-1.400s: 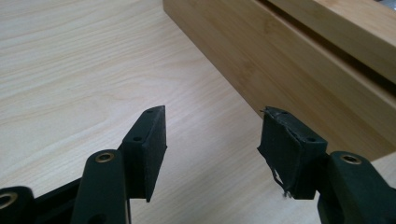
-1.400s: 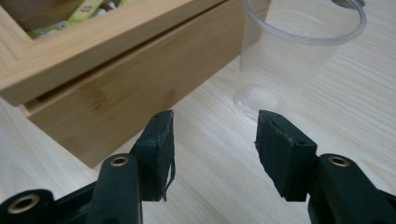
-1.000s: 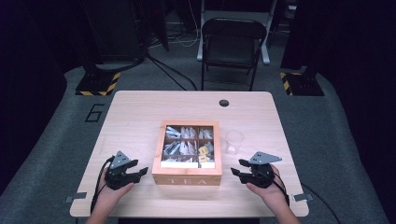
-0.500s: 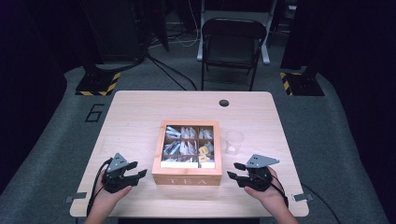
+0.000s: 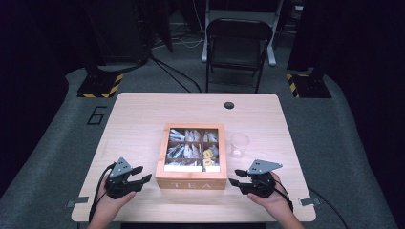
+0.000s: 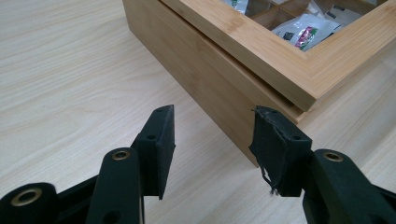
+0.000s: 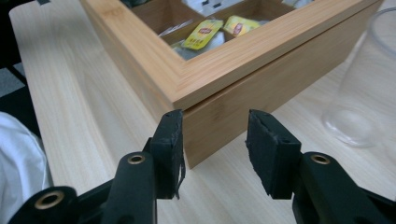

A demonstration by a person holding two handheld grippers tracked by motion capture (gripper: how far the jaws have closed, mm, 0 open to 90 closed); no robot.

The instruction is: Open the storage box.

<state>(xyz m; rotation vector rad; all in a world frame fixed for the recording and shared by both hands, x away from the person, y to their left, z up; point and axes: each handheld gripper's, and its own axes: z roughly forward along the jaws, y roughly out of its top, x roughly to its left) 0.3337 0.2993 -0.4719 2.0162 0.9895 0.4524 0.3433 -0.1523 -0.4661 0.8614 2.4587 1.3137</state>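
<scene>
Both hands are holding their claws low and pointing inward, jaws parted.

The left claw [image 5: 142, 174] is sitting in the person's left hand [image 5: 112, 200], aiming toward the right with its grey three-cornered plate on top; its jaws have just been closing, with nothing between the pads [image 6: 164, 140]. The right claw [image 5: 236, 177] is resting in the right hand [image 5: 272, 198], aiming toward the left, its jaws likewise narrowing with an empty gap between them. Both forearms are entering from the bottom edge.

Both grippers' jaws have been closing: the left gripper [image 6: 212, 140] now narrower with nothing between, the right gripper [image 7: 214, 144] narrower, the box [image 7: 233, 93] corner just ahead.
</scene>
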